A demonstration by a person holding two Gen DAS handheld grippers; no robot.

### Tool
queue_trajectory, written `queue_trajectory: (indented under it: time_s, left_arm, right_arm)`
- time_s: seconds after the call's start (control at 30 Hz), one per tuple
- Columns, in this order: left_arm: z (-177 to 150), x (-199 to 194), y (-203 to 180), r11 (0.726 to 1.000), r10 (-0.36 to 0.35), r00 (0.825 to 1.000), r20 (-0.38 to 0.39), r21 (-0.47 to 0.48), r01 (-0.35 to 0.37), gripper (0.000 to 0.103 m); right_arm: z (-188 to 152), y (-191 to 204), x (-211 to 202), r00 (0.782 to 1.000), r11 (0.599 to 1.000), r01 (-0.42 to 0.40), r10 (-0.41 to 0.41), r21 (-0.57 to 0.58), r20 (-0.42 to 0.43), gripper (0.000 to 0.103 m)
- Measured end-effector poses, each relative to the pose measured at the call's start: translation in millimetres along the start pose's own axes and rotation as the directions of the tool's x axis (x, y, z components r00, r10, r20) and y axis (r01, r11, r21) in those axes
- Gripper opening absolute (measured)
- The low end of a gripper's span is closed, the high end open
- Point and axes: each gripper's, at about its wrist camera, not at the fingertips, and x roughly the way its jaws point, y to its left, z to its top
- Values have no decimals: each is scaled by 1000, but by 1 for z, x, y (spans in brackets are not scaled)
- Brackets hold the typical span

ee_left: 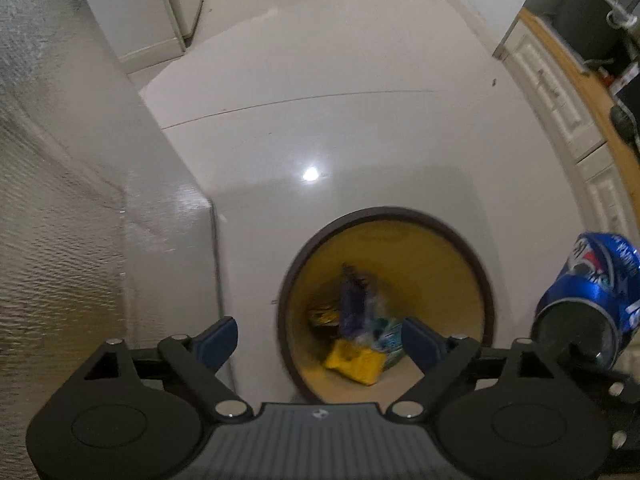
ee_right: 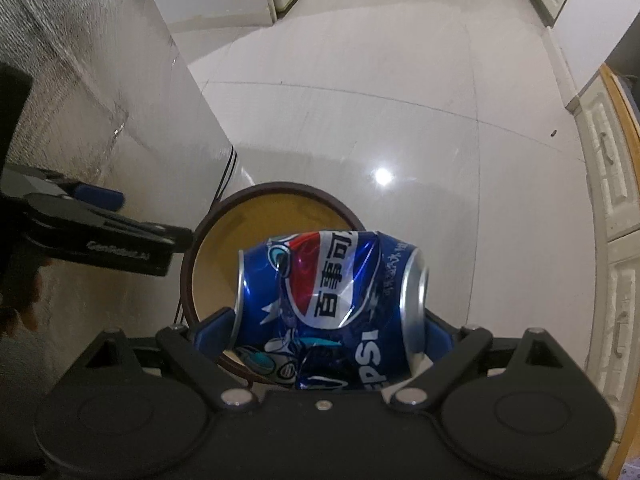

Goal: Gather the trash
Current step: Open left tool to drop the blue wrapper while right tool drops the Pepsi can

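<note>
A round trash bin [ee_left: 486,280] with a dark rim and yellow inside stands on the white floor; it holds a yellow packet [ee_left: 354,364], a purple wrapper [ee_left: 354,300] and other scraps. My left gripper [ee_left: 320,342] is open and empty, above the bin's near left side. My right gripper [ee_right: 324,334] is shut on a crushed blue Pepsi can [ee_right: 328,304], held sideways above the bin [ee_right: 208,252]. The can also shows in the left wrist view [ee_left: 588,292], to the right of the bin. The left gripper shows in the right wrist view [ee_right: 100,224], left of the bin.
A silver textured appliance wall [ee_left: 80,200] stands close on the left, next to the bin. White cabinets with a wooden countertop [ee_left: 568,92] run along the right. White tiled floor [ee_left: 340,100] stretches ahead to a white cabinet [ee_left: 176,4] at the far end.
</note>
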Motion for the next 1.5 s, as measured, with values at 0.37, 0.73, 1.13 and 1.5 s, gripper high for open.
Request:
queue_trajectory:
  time_s: [0.37,0.73,1.13,1.5]
  left_arm:
    - [-6,-3,21,999,39,999,-27,-31,-39,95]
    - [-8,3,26,998,34,999,-42,-54,-36,100]
    - [-15,17,26,998,52,992,-115,-42,-57,103]
    - [-19,5,25,998,49,993,-111,-43,-55,103]
  right_arm:
    - [3,6,24,999,997,-8,5,-78,-40,96]
    - [0,29,40,998,974,-60,59,-217,-12,103]
    - [-9,10,45,996,987,-23,9,-160,-86,103]
    - [-10,-6,33,997,998,0,-5,-64,-76,103]
